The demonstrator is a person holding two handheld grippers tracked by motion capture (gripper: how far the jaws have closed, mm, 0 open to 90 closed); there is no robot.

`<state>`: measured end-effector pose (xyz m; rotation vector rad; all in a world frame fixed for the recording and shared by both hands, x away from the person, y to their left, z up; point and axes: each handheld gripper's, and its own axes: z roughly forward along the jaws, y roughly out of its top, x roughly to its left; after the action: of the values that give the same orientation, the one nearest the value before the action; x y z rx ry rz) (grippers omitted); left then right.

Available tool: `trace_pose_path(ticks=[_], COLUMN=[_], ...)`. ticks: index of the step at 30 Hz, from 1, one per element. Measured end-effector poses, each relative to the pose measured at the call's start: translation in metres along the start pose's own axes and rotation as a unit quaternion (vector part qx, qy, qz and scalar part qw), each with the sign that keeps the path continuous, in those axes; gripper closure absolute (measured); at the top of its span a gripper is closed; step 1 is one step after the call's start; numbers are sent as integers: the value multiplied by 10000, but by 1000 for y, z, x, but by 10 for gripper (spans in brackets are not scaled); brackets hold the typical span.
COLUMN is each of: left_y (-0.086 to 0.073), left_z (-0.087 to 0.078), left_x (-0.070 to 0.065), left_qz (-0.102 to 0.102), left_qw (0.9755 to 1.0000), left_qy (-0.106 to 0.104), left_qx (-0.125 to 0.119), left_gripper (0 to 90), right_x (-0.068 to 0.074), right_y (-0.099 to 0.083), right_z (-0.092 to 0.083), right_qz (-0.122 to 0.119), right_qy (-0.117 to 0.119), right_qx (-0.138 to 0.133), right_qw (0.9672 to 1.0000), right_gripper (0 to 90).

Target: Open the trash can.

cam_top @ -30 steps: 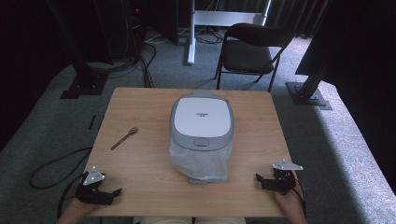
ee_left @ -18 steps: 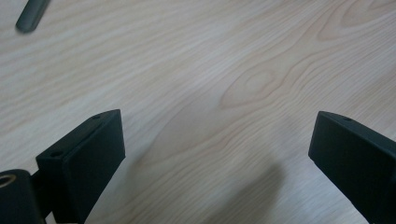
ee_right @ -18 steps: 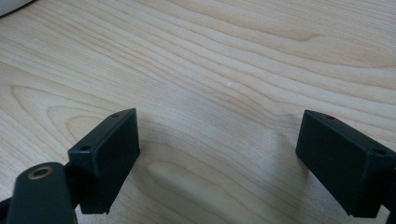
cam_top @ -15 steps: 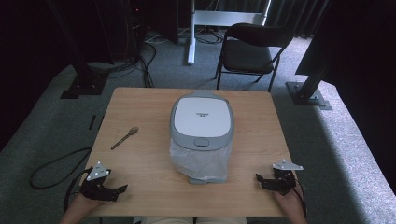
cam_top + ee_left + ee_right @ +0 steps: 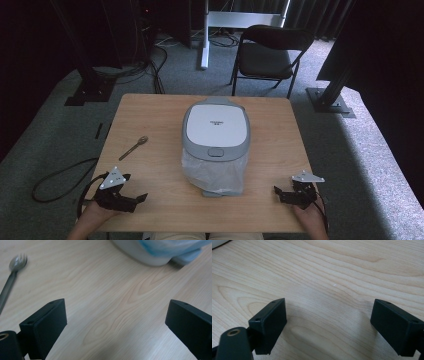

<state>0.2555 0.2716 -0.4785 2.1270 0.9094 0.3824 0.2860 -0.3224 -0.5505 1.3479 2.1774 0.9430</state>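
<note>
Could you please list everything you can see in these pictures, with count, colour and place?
Table: one, light wood, centre.
Bin: one, grey with white lid, lying mid-table, clear bag at its near end.
Fork: one, metal, table's left part.
Chair: one, black, beyond the table.
Cable: one, black, floor at left.
Left claw: one, black, near-left table edge, jaws wide apart over bare wood.
Right claw: one, black, near-right edge, jaws wide apart.
</note>
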Motion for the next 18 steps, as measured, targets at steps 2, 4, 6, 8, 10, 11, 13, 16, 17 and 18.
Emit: trace_pose_path(ticks=[2, 4, 6, 8, 10, 11, 13, 16, 17, 18], left_y=[6, 12, 16, 22, 26, 28, 33, 42, 45, 47], left_z=[0, 0, -1, -2, -3, -4, -5, -7, -7, -8], left_x=[-3, -7, -10, -14, -16, -17, -19, -22, -23, -24], left_qz=[51, 117, 139, 203, 243, 242, 279, 339, 365, 386], left_qw=[10000, 9999, 9998, 9996, 9994, 9993, 9990, 9985, 9983, 9981], left_qy=[-38, -59, -81, -135, -148, -167, -195, -250, -273, -287], left_qx=[-30, -65, -102, -162, -206, -246, -280, -337, -360, -381], left_gripper=[37, 38, 38, 38, 38, 38, 38, 42, 49, 49], right_x=[0, 0, 0, 0, 0, 0, 0, 0, 0, 0], right_y=[0, 0, 0, 0, 0, 0, 0, 0, 0, 0], right_z=[0, 0, 0, 0, 0, 0, 0, 0, 0, 0], right_qz=[-3, -2, 1, -2, 2, -2, -2, 11, 10, 11], right_qy=[-1, -1, 0, -1, -1, -2, -3, -8, -8, -7], right_qx=[0, 1, 0, 1, 0, 0, 0, -2, -1, -1], right_qw=[10000, 10000, 10000, 10000, 10000, 10000, 10000, 10000, 10000, 10000], right_gripper=[127, 127, 127, 127, 127, 127, 128, 131, 131, 131])
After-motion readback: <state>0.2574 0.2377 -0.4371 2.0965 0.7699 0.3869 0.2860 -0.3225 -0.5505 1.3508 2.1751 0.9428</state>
